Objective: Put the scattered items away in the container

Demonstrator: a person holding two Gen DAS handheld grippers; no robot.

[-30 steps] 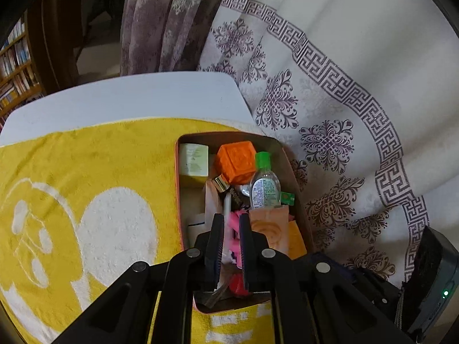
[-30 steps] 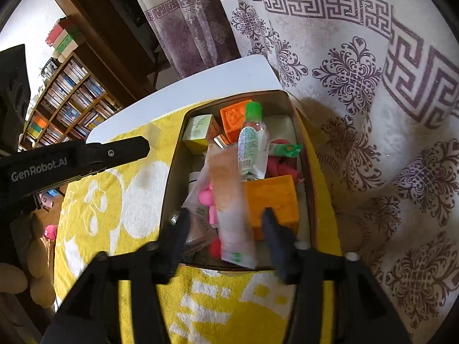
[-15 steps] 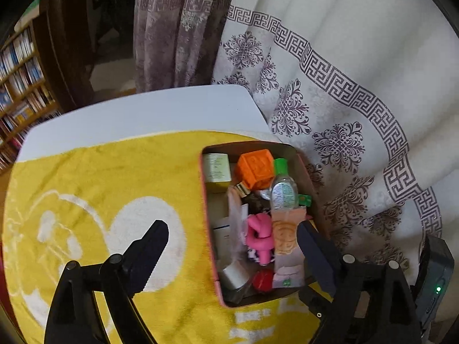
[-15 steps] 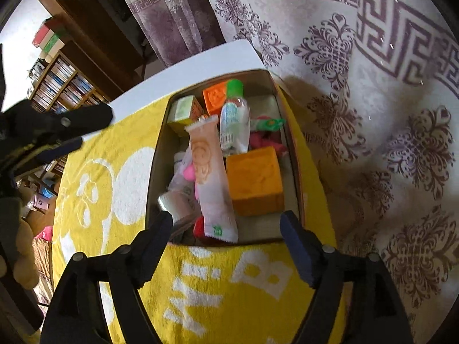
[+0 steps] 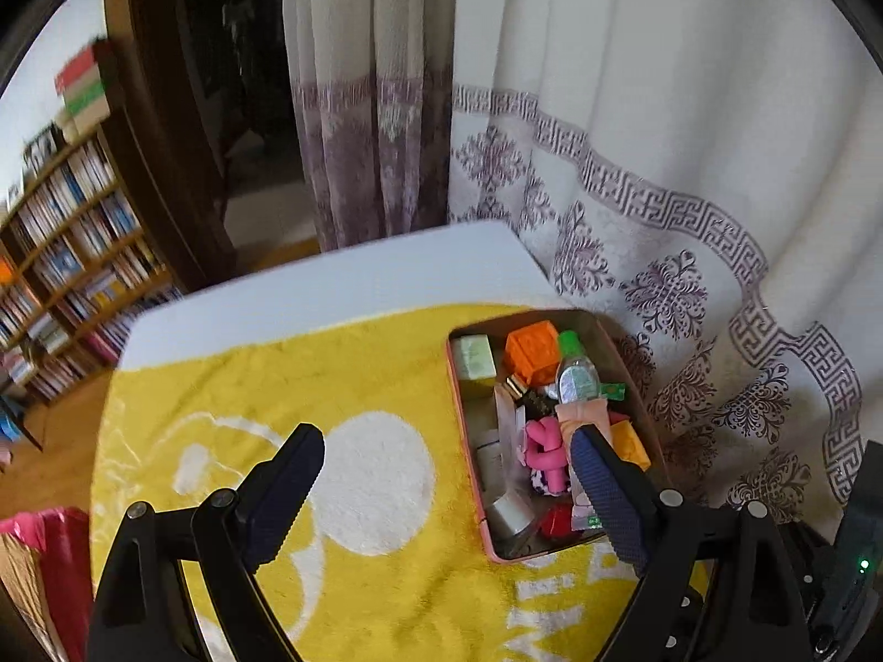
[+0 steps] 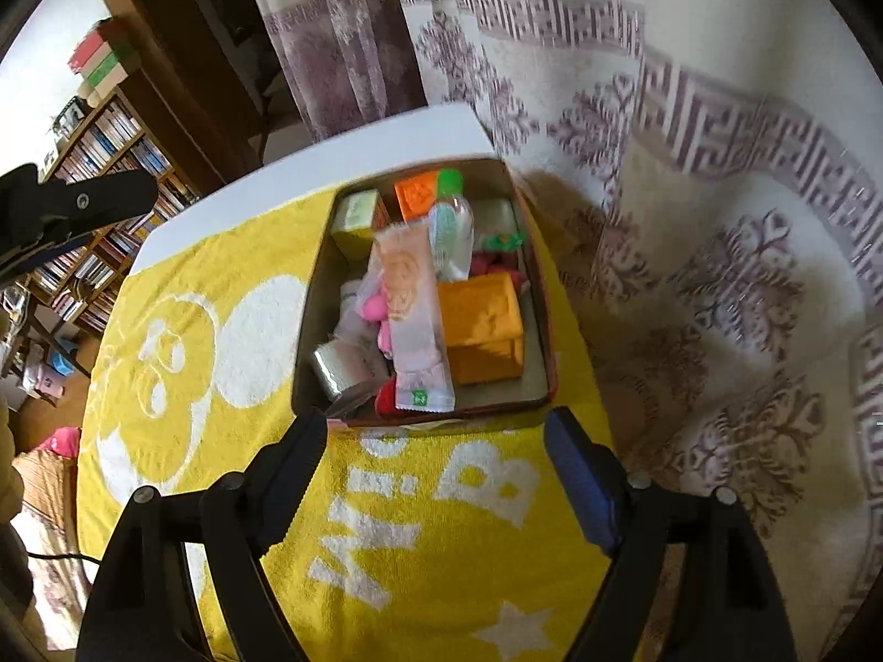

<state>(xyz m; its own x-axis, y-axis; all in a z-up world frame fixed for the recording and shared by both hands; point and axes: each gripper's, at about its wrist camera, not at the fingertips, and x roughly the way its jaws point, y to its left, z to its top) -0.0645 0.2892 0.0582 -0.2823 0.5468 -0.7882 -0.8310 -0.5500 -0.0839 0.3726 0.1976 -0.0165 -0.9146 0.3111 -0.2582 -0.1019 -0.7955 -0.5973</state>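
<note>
A pink-rimmed rectangular box (image 5: 462, 423) (image 6: 543, 303) sits on a yellow towel (image 5: 276, 386) (image 6: 441, 496) at the table's right side. It holds an orange block (image 5: 532, 350) (image 6: 481, 320), a clear bottle with a green cap (image 5: 576, 372) (image 6: 451, 223), a pale pink sachet (image 6: 411, 320), a pink toy (image 5: 543, 449), a pale green box (image 5: 474, 356) (image 6: 356, 215) and other small items. My left gripper (image 5: 447, 466) is open and empty, above the towel left of the box. My right gripper (image 6: 436, 458) is open and empty, just in front of the box's near wall.
A patterned white curtain (image 5: 690, 220) (image 6: 717, 220) hangs close against the table's right edge. A white tabletop (image 5: 342, 276) shows beyond the towel. A bookshelf (image 5: 60, 254) stands far left. The left gripper's arm (image 6: 72, 204) shows at the left of the right wrist view.
My left gripper went from shut over the box to wide open and pulled up and back. My right gripper opened wider and drew back; the pink sachet now lies in the box.
</note>
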